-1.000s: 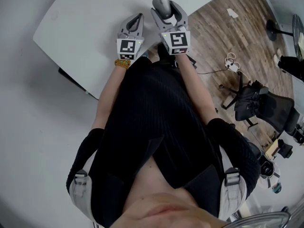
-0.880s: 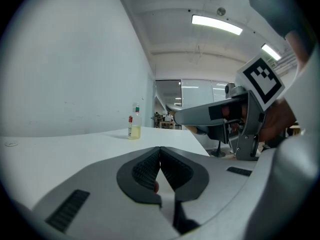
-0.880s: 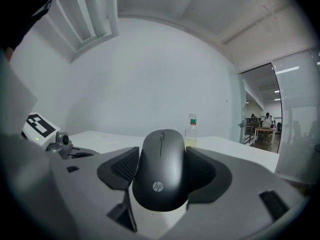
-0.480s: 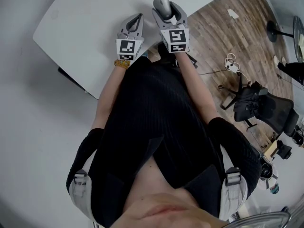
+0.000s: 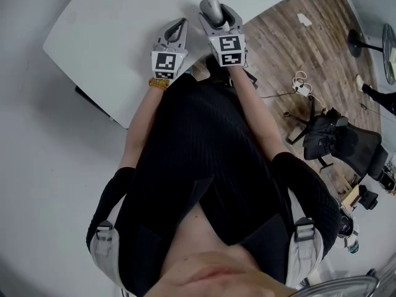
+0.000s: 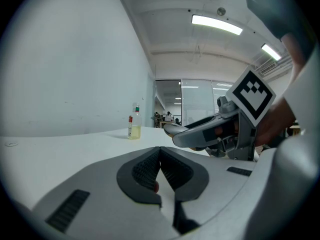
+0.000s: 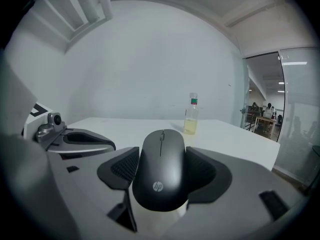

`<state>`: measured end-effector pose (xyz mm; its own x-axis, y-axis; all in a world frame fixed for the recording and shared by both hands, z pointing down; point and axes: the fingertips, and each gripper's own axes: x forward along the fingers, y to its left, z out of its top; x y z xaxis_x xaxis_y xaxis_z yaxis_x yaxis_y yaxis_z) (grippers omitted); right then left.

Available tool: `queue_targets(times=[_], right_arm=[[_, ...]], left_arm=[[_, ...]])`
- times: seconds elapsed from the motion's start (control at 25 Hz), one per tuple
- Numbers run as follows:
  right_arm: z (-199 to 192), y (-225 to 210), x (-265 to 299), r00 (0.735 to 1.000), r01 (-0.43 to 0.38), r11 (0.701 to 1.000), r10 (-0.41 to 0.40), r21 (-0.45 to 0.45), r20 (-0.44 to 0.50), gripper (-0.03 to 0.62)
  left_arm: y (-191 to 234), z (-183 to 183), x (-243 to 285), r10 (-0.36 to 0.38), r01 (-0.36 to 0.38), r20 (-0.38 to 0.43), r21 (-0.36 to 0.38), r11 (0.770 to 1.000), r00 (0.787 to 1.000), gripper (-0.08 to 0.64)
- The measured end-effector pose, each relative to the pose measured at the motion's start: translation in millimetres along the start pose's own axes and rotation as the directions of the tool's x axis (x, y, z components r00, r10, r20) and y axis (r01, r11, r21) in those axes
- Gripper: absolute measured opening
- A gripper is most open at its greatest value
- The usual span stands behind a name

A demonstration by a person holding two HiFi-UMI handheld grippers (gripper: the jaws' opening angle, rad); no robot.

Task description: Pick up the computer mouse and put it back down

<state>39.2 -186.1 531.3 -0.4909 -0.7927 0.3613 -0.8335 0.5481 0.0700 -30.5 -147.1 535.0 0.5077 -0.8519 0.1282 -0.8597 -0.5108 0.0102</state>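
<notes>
A dark grey computer mouse (image 7: 162,169) sits between the jaws of my right gripper (image 7: 164,171), which is shut on its sides. In the head view the mouse (image 5: 210,10) pokes out past the right gripper (image 5: 218,16) over the near edge of the white table (image 5: 117,36). My left gripper (image 5: 176,31) rests beside it to the left, jaws pressed together with nothing between them. From the left gripper view, the left gripper (image 6: 160,171) is shut and the right gripper (image 6: 220,129) shows at the right.
A small bottle of yellowish liquid (image 7: 191,115) stands far off on the table, also seen as the bottle (image 6: 134,122). Wooden floor (image 5: 291,48), cables and a black office chair (image 5: 337,141) lie to the right of the table.
The right gripper with the mouse has shifted very slightly toward the table. The left gripper has not moved.
</notes>
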Motion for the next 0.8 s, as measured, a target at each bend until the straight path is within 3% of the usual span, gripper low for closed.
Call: queue_targets(times=[0.8], right_arm=[[-42.9, 2.7, 13.2, 0.989, -0.021, 1.0, 0.023, 0.011, -0.145, 0.281]], left_arm=[[-1.1, 1.4, -6.9, 0.0, 0.0, 0.002, 0.003, 1.0, 1.0, 0.012]])
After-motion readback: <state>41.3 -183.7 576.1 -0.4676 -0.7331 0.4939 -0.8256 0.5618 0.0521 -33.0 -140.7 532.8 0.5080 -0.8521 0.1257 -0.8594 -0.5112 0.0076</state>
